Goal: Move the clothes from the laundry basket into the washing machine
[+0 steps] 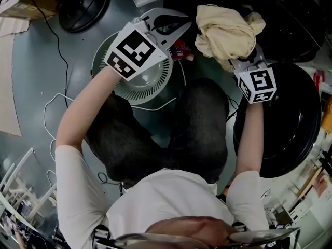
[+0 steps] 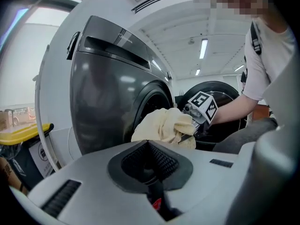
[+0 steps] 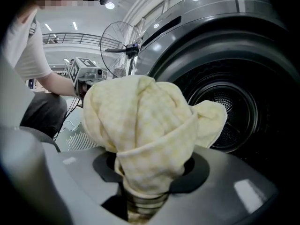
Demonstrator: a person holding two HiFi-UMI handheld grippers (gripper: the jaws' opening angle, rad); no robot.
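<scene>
Looking along the right gripper (image 3: 140,198), I found its jaws closed partway on the bottom of a cream checked cloth (image 3: 140,125). The cloth bunched up above them in a fat, upright bundle, with one loose flap sticking out to the right. Beyond that flap the washing machine drum (image 3: 230,110) gaped dark and open. In that view it lay ahead of the gripper and off to its right, with the cloth near the mouth but not yet inside it.

From the head view the same bundle sat at the top of the frame, over the dark opening's edge. The washing machine door (image 1: 282,134) was swung out below and to the right of my right forearm.

The left gripper (image 2: 147,161) carried nothing. Its ribbed pads met in a closed V with no fabric between them. It hung over the white slotted laundry basket (image 1: 158,79), well apart from the drum. From its own view the cloth lay ahead and slightly right, against the machine's front.

I judged the right hand plainly the nearer one, so the coming move looked like its job alone: push the bundle forward and rightward, flap first, deep enough past the rim that nothing drapes back out when the jaws part. I could not tell whether more clothes remained in the basket.
</scene>
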